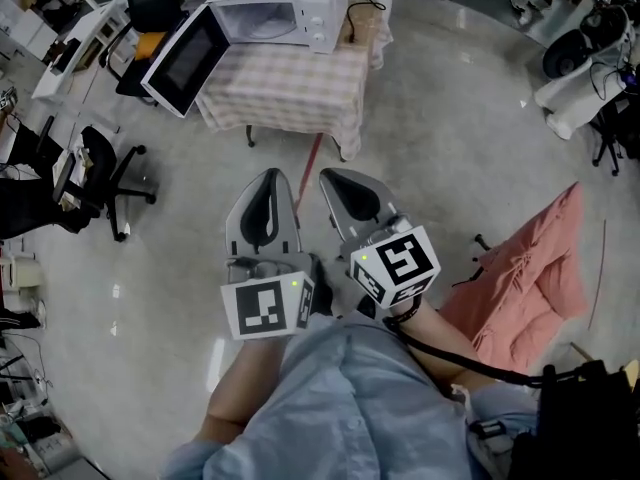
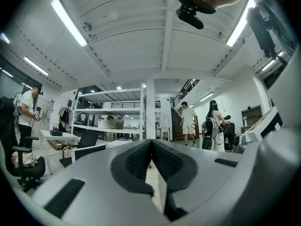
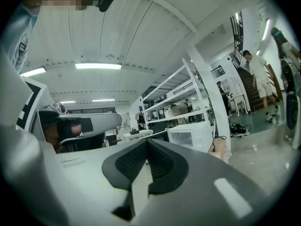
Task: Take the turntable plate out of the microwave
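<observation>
Holding two grey hand-held grippers side by side just above a light-blue shirt front (image 1: 350, 398), the person keeps both pointed out level over the pale polished floor (image 1: 450, 138). Each one carries one white cube with black square markers, two cubes in all: one (image 1: 268, 306) on the left gripper (image 1: 275, 173), the other (image 1: 398, 263) on the right gripper (image 1: 323, 174). Both pairs of jaws are pressed together, black ribbed pads meeting at the tips, with nothing caught between them. To the right lies one crumpled salmon-pink fabric cushion (image 1: 525, 278); to the left stands one black wheeled office chair (image 1: 110, 173). Farther ahead, well apart from both grippers, is one small table draped in a pale checked cloth (image 1: 285, 88). On it sits one white box-shaped microwave (image 1: 270, 8), its dark-windowed door (image 1: 185, 60) swung fully open to the left. The turntable plate cannot be made out inside the cavity from here. Beyond, the left gripper view shows three people: two (image 2: 188, 121) near a staircase and one (image 2: 26, 112) at far left.
</observation>
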A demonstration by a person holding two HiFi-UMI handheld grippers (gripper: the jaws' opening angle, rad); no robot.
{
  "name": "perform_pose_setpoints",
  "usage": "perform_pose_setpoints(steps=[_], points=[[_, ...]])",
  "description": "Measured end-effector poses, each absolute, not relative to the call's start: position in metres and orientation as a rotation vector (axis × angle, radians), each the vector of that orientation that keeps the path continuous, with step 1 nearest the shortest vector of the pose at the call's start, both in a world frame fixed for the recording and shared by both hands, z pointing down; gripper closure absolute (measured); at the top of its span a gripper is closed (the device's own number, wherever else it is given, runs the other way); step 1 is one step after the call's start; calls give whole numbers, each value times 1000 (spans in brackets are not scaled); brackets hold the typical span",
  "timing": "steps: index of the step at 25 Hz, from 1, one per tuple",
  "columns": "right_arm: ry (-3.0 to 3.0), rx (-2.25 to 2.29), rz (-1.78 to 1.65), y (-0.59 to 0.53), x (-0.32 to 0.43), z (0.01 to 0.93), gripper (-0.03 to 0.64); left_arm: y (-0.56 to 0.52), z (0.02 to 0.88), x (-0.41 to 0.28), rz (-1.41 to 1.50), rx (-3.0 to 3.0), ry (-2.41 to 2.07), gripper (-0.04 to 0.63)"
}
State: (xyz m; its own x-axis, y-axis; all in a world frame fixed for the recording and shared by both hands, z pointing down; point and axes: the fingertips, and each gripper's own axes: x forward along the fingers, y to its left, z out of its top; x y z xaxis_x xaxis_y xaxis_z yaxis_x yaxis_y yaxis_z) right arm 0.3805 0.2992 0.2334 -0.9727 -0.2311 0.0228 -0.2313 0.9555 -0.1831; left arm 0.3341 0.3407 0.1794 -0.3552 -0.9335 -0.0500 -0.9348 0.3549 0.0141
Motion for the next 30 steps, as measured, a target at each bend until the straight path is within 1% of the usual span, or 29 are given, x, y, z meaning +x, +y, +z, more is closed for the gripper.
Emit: perform_pose_setpoints(steps=[14,18,30], points=[[-3092,329,217,282,240,222,615,326,168,196,161,-1717,2576,588],[-3087,332,193,282,211,222,615,328,169,165,193,-1708,2582,588],[-3061,342,155,265,170,221,615,316,173,121,247,-1715,2601,588]])
